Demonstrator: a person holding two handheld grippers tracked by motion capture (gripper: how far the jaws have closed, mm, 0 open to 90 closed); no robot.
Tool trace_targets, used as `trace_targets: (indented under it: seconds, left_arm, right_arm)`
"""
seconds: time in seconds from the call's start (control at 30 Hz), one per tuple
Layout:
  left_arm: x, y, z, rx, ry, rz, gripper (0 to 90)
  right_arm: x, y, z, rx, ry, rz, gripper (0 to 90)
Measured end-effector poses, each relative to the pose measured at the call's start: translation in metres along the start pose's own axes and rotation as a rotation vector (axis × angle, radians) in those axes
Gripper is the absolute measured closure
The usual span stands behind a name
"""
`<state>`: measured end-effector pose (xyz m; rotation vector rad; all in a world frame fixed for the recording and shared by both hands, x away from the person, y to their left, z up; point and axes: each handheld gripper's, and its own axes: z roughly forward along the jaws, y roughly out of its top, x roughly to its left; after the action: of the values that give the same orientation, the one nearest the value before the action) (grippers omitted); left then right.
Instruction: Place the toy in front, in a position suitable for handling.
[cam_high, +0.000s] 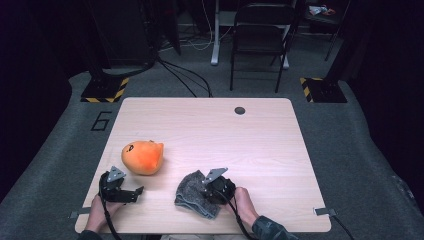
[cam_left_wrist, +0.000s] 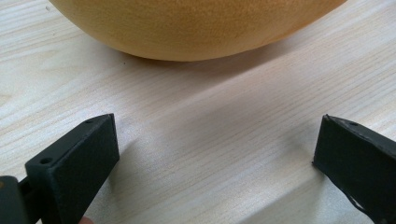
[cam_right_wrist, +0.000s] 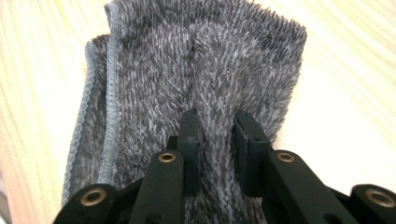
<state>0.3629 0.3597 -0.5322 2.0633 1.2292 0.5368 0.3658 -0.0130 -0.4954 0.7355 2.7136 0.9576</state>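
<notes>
The right gripper (cam_right_wrist: 214, 122) has its fingers nearly closed, pinching a ridge of the grey fleece cloth (cam_right_wrist: 196, 70), which stretches toward the frame's top, lying on the bench (cam_high: 250, 135) at lower centre. The left gripper (cam_left_wrist: 215, 154) gapes empty just below the orange plush toy (cam_left_wrist: 196, 23).
</notes>
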Motion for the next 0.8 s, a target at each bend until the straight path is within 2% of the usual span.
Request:
trace_targets:
  seconds: [0.1,0.17,0.27,0.4,0.53,0.8]
  left_arm:
    - [0.000,0.000,0.000,0.000,0.000,0.000,0.0]
    - [0.000,0.000,0.000,0.001,0.000,0.000,0.0]
    - [0.000,0.000,0.000,0.000,0.000,0.001,0.0]
    - [0.000,0.000,0.000,-0.002,0.000,-0.002,0.0]
    - [0.000,0.000,0.000,0.000,0.000,0.000,0.0]
    - [0.000,0.000,0.000,0.001,0.001,0.000,0.0]
  right_arm:
    - [-0.001,0.002,-0.007,-0.015,-0.004,0.004,74.5]
    - [-0.003,0.003,-0.013,-0.041,-0.009,0.021,74.5]
    - [-0.007,0.006,-0.022,-0.071,-0.019,0.022,74.5]
    - [-0.012,0.006,-0.031,-0.089,-0.038,0.033,74.4]
    - [-0.017,0.005,-0.040,-0.095,-0.050,0.034,74.3]
    - [-0.035,-0.001,-0.054,-0.102,-0.095,0.079,74.1]
